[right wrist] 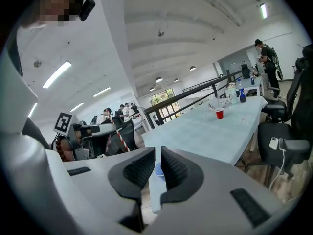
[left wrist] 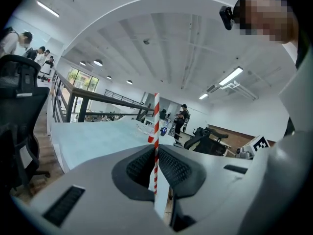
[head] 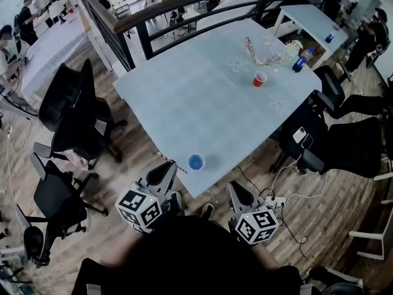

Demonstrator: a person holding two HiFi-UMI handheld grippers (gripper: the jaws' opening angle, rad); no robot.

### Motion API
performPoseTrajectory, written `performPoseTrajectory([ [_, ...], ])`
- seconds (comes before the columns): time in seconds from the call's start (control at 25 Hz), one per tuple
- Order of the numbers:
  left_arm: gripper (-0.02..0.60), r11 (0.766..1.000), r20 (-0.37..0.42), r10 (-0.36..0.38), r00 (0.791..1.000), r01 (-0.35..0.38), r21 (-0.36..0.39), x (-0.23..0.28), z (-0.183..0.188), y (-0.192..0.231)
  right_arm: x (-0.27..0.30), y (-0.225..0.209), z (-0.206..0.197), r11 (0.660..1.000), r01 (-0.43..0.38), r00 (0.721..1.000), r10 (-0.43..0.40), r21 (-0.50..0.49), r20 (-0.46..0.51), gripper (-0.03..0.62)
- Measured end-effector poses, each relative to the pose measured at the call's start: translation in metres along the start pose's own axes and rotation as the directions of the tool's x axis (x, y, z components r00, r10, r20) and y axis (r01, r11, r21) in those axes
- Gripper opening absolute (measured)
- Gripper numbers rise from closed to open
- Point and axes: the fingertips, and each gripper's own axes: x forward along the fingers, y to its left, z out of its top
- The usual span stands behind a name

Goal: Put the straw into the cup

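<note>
Head view, steeply down: pale table (head: pixel 196 97) set cornerwise, near corner pointing at the person, blue cup (head: pixel 196 161) standing just inside that corner, close to the near-left edge and empty. Left gripper (head: pixel 169 166) just left of the cup, tips at that same edge, body out over the wooden floor. Right gripper (head: pixel 233 186) lower right of the cup, off the table, beside the near-right edge. Left gripper view: jaws clamped on a red-and-white striped straw (left wrist: pixel 156 131), held upright between the pads, top rising well above them, tabletop stretching away beyond. Right gripper view: pads drawn almost together, only a thin slit left, nothing clamped, blue cup (right wrist: pixel 159 171) showing through the slit past the tips. Plenty of bare tabletop beyond the blue cup, clear up to a red cup (head: pixel 260 78) toward the far right. Past it, at the far right corner, a blue bottle (head: pixel 299 61) amid loose clutter. Tighter at the sides: black office chairs (head: pixel 77 112) crowding the left edge, more chairs (head: pixel 344 146) against the right edge, a power strip (head: pixel 276 200) with white cables on the floor just right of the right gripper. Dark railing (head: pixel 184 8) running along beyond the far-left edge.
</note>
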Motion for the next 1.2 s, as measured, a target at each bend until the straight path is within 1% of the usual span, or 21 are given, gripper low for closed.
performPoseTrajectory([
  [0.24, 0.037, 1.0, -0.04, -0.029, 0.999, 0.029, 0.002, 0.014, -0.013, 0.015, 0.001, 0.0, -0.002, 0.998, 0.051, 0.999, -0.051, 0.027, 0.007, 0.06],
  [0.44, 0.037, 0.998, -0.064, -0.057, 0.996, 0.059, 0.031, 0.036, -0.019, 0.029, 0.006, -0.006, 0.004, 0.996, 0.087, 0.996, -0.088, 0.026, 0.026, 0.06],
  [0.56, 0.037, 0.996, -0.088, -0.08, 0.993, 0.084, 0.037, 0.051, -0.028, 0.038, 0.01, -0.011, 0.005, 0.992, 0.118, 0.992, -0.119, 0.031, 0.028, 0.06],
  [0.76, 0.037, 0.994, -0.127, -0.1, 0.987, 0.103, 0.02, 0.064, -0.05, 0.053, 0.012, -0.012, -0.015, 0.985, 0.161, 0.987, -0.161, 0.062, -0.006, 0.06],
  [0.96, 0.037, 0.992, -0.147, -0.123, 0.981, 0.125, 0.008, 0.083, -0.062, 0.065, 0.017, -0.012, -0.022, 0.98, 0.185, 0.983, -0.183, 0.069, -0.028, 0.06],
  [1.2, 0.037, 0.989, -0.171, -0.146, 0.974, 0.14, -0.047, 0.102, -0.083, 0.078, 0.02, -0.014, -0.036, 0.972, 0.22, 0.975, -0.216, 0.086, -0.055, 0.06],
])
